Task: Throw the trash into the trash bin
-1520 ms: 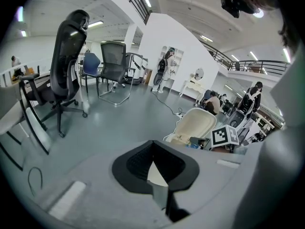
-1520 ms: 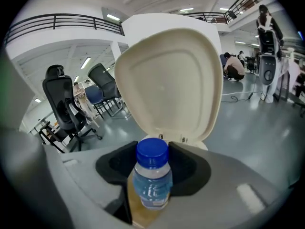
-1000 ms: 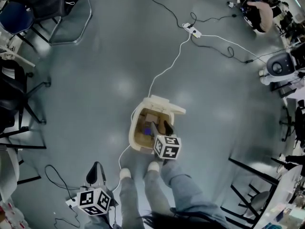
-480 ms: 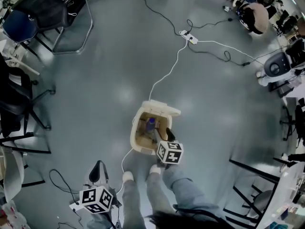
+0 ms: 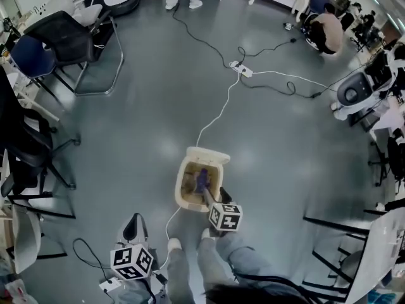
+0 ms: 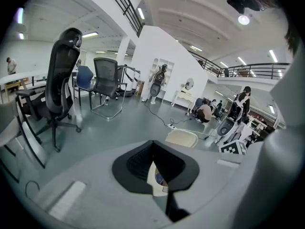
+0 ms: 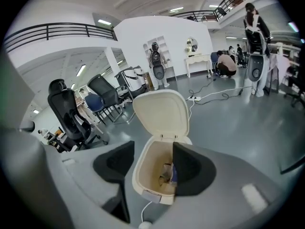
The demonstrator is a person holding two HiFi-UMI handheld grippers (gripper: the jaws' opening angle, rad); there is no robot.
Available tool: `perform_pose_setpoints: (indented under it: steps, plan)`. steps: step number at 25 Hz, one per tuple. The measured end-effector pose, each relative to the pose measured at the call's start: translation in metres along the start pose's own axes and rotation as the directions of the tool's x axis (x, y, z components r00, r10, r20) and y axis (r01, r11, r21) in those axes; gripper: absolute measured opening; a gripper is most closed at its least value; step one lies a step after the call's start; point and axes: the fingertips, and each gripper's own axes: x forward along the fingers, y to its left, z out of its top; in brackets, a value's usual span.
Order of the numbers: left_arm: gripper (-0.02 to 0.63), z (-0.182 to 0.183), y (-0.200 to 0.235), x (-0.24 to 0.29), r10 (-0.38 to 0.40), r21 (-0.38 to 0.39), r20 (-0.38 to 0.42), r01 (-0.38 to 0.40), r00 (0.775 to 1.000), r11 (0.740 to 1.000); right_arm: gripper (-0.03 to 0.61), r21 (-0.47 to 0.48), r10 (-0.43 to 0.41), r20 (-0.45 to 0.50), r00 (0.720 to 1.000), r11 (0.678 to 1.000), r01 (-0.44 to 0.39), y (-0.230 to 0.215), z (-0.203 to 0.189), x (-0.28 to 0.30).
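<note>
A cream trash bin (image 5: pixel 185 198) stands on the grey floor with its lid (image 5: pixel 207 155) swung up. Purple-blue trash (image 5: pixel 202 180) lies inside on crumpled paper. My right gripper (image 5: pixel 213 198) hovers at the bin's near right rim, open and holding nothing. In the right gripper view the bin (image 7: pixel 145 168) shows between the parted pads, with the trash (image 7: pixel 168 171) at its bottom and the lid (image 7: pixel 162 111) behind. My left gripper (image 5: pixel 133 229) hangs low at the left, away from the bin. In the left gripper view its pads (image 6: pixel 136 163) meet, with the bin seen through a narrow slit.
A white cable (image 5: pixel 218 109) runs from the bin to a power strip (image 5: pixel 241 69). Black chairs (image 5: pixel 73 37) stand at the left and chair legs (image 5: pixel 335 230) at the right. A seated person (image 5: pixel 323 30) is far off. The holder's feet (image 5: pixel 187 240) stand just before the bin.
The right gripper has drawn back from inside the bin toward the person. The head view has lifted and now shows more floor beyond the bin. The left gripper stayed low at the left.
</note>
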Motion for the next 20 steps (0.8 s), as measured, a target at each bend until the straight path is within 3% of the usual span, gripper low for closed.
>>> perform_pose_setpoints:
  steps: [12,16,18,20]
  plan:
    - [0.009,0.068,-0.050,-0.026,-0.118,0.071,0.076,0.113,0.990,0.991,0.247,-0.058,0.014,0.014,1.000,0.998,-0.013,0.031,0.048,-0.106]
    - [0.009,0.095,-0.086,-0.031,-0.204,0.105,0.112,0.193,0.972,0.976,0.190,-0.113,0.006,0.028,1.000,0.994,-0.003,0.044,0.065,-0.147]
    - [0.009,0.108,-0.106,-0.036,-0.247,0.124,0.128,0.231,0.961,0.965,0.107,-0.147,-0.013,0.059,0.998,0.989,0.022,0.047,0.077,-0.173]
    - [0.009,0.122,-0.127,-0.041,-0.281,0.139,0.144,0.261,0.949,0.955,0.066,-0.167,-0.037,0.097,0.995,0.984,0.053,0.046,0.094,-0.200]
